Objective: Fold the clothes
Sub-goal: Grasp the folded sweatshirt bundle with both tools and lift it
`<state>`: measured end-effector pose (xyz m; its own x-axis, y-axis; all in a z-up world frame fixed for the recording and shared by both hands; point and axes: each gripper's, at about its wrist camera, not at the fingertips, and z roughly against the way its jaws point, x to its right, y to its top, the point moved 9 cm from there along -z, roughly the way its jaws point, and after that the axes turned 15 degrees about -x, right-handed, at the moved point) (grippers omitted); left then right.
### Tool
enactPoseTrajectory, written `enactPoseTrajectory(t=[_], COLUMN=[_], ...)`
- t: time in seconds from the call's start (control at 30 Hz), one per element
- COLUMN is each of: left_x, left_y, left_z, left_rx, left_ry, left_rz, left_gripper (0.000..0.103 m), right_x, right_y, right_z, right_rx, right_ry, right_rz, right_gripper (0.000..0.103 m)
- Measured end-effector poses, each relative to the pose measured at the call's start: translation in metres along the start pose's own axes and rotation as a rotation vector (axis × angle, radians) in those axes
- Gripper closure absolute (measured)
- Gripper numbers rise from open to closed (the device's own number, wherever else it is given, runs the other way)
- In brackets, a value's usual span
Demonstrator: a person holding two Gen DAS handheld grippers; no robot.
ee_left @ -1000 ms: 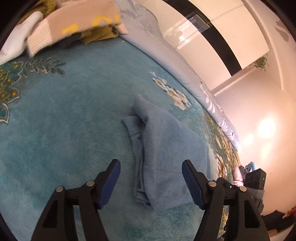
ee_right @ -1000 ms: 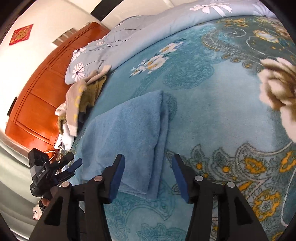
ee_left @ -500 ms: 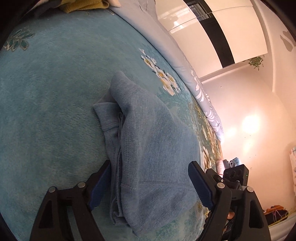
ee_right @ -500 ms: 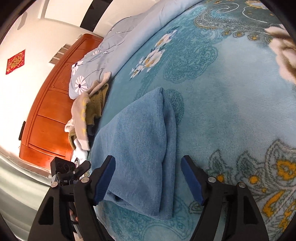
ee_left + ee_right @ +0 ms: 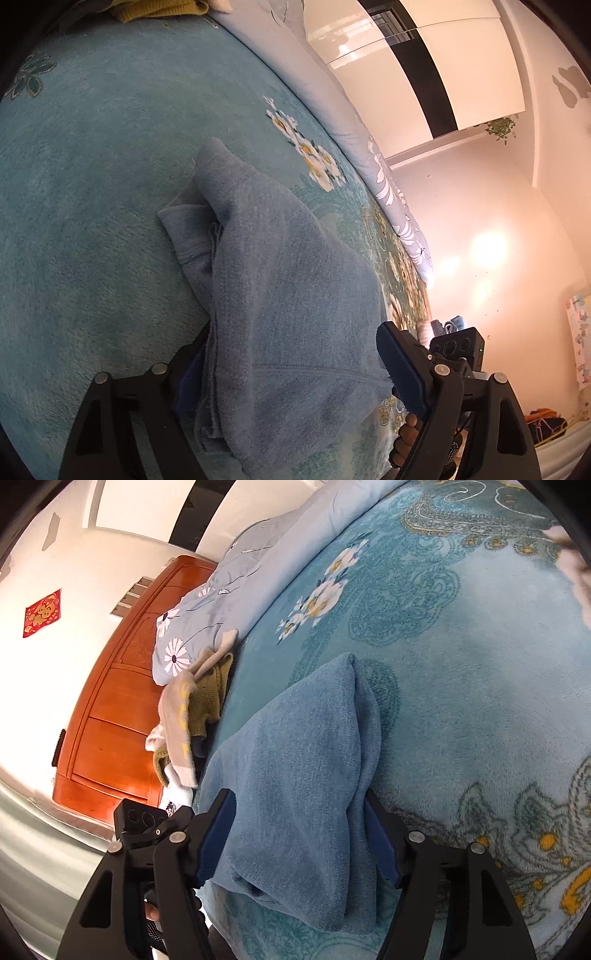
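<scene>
A folded blue fleece garment (image 5: 288, 295) (image 5: 303, 768) lies on the teal flowered blanket (image 5: 92, 166) (image 5: 480, 664). My left gripper (image 5: 284, 373) straddles its near end. The jaws are closing, one pad tucked under the stacked folded edge, the other just at the hem, and the cloth is not bunched. My right gripper (image 5: 299, 842) straddles the other end. Its jaws are closing too, both pads lie against the cloth's sides, and the cloth bulges up between them. Each view shows the other gripper's camera block (image 5: 458, 347) (image 5: 140, 819) beyond the garment.
A pile of beige, mustard and white clothes (image 5: 188, 709) (image 5: 155, 7) lies near the orange wooden headboard (image 5: 110, 720). A pale blue flowered quilt (image 5: 258, 561) (image 5: 295, 74) runs along the far side. A hand (image 5: 406, 435) shows at the bed's edge.
Both grippers came forward and down onto the garment's two ends. Their jaws widened around it, then narrowed, and the cloth now fills both gaps.
</scene>
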<state>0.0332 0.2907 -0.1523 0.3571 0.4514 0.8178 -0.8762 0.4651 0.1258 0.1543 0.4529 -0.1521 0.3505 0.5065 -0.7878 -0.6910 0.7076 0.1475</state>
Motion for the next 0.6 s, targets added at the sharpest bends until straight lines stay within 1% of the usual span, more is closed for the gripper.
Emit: enactPoseTrajectory(t=[0.03,0.07,0.1,0.13,0.17,0.2,0.23,0.27,0.37,0.47,0.53,0.6], left_x=[-0.001,-0.003,-0.005,-0.007,-0.011,-0.015,-0.018,-0.02,-0.015,0.002,0.02,0.04], left_y=[0.0,0.0,0.001,0.0,0.0,-0.001,-0.002,-0.003,-0.006,-0.012,-0.017,-0.021], left_z=[0.001,0.002,0.002,0.002,0.002,0.002,0.003,0.005,0.009,0.013,0.015,0.015], left_rx=[0.007,0.014,0.019,0.022,0.027,0.034,0.043,0.052,0.075,0.085,0.085,0.083], left_ry=[-0.005,-0.009,-0.003,0.014,0.04,0.075,0.095,0.109,0.116,0.133,0.137,0.141], left_rz=[0.009,0.017,0.025,0.031,0.037,0.044,0.049,0.054,0.055,0.014,-0.025,-0.068], left_gripper=[0.027,0.032,0.036,0.045,0.058,0.067,0.081,0.084,0.088,0.089,0.089,0.089], right_x=[0.001,0.002,0.003,0.004,0.005,0.005,0.005,0.004,-0.006,-0.016,-0.018,-0.017], right_y=[0.0,-0.001,-0.001,-0.001,-0.001,-0.001,-0.001,-0.001,-0.002,-0.005,-0.007,-0.01], right_z=[0.0,0.0,0.001,0.001,0.002,0.002,0.002,0.003,0.009,0.02,0.031,0.045], right_rx=[0.001,0.001,0.003,0.002,0.0,-0.002,-0.004,-0.006,-0.005,-0.008,-0.002,0.001], right_ry=[-0.01,-0.015,-0.019,-0.024,-0.03,-0.032,-0.034,-0.034,-0.033,-0.021,-0.017,0.006], right_rz=[-0.004,-0.008,-0.014,-0.018,-0.019,-0.019,-0.019,-0.018,0.012,0.04,0.05,0.046], right_gripper=[0.049,0.054,0.057,0.062,0.07,0.073,0.078,0.083,0.087,0.088,0.089,0.088])
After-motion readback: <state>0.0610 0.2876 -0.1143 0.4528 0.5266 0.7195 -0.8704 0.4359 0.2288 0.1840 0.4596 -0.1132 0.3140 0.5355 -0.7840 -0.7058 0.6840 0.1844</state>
